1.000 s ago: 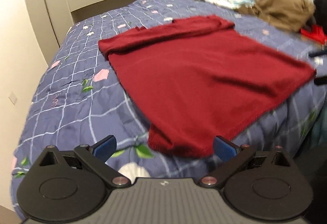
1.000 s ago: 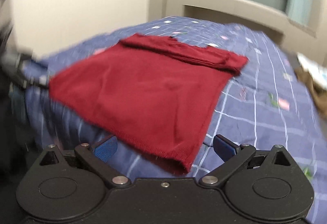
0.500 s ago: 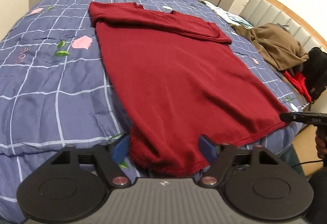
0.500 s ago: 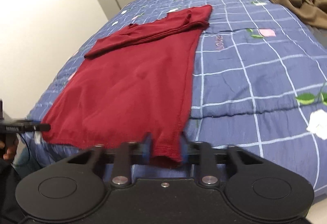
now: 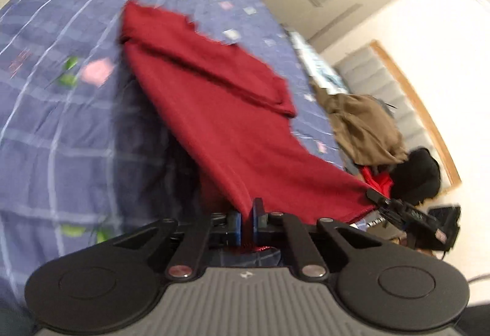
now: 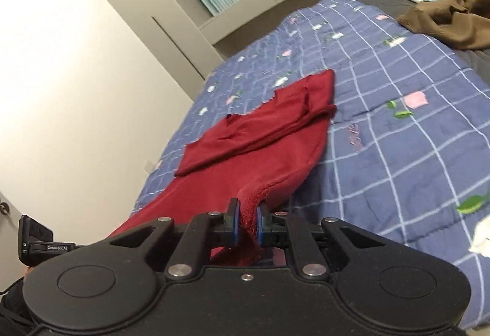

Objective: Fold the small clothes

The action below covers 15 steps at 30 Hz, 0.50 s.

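The hem corners of the red garment are pinched in the left claw and, as its jaws finish closing, the right claw, the rest being draped over the blue checked bed.

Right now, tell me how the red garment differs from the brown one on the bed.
The red garment lies spread out with its sleeves folded across the top; the brown garment sits in a crumpled heap. The red garment's near hem is lifted off the bedspread, pinched by the left gripper and the right gripper; nothing holds the brown garment. Both rest on the same bedspread.
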### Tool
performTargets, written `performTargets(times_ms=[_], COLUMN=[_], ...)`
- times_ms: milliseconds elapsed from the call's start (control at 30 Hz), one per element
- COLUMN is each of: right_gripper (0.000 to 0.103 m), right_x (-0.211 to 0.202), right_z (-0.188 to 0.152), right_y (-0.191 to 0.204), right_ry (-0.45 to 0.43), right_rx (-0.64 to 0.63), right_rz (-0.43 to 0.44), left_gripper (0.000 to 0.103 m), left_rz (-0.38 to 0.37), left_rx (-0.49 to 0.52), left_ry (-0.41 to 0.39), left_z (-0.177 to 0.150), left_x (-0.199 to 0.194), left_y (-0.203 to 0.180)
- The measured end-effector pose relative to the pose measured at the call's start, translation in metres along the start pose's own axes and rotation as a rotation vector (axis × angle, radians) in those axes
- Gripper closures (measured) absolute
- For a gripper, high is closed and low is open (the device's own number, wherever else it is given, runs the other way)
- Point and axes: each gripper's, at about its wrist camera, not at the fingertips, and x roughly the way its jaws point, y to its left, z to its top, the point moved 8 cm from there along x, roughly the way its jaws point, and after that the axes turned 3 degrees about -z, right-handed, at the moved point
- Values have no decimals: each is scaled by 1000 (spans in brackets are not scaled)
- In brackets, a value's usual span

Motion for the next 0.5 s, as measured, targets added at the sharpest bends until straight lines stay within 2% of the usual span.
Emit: performTargets(times_ms=[100, 167, 333, 400, 500], right_gripper=[93, 93, 93, 93, 94], right_x=[-2, -3, -3, -5, -12], right_z=[-8, -17, -34, -32, -20], right_y=[-9, -16, -28, -27, -19], right_ry=[28, 51, 86, 79, 50], right_rx=[41, 56, 86, 97, 89], right_rz=[-20, -47, -95, -92, -68], left_gripper=[99, 99, 99, 99, 99], left_rz=[69, 87, 112, 124, 105], left_rx=[-156, -212, -234, -239, -196], left_ry=[37, 27, 3, 4, -24], left_z=[-9, -15, -20, -19, -7], left_x=[-4, -7, -10, -13, -26], left_y=[25, 40, 53, 50, 33])
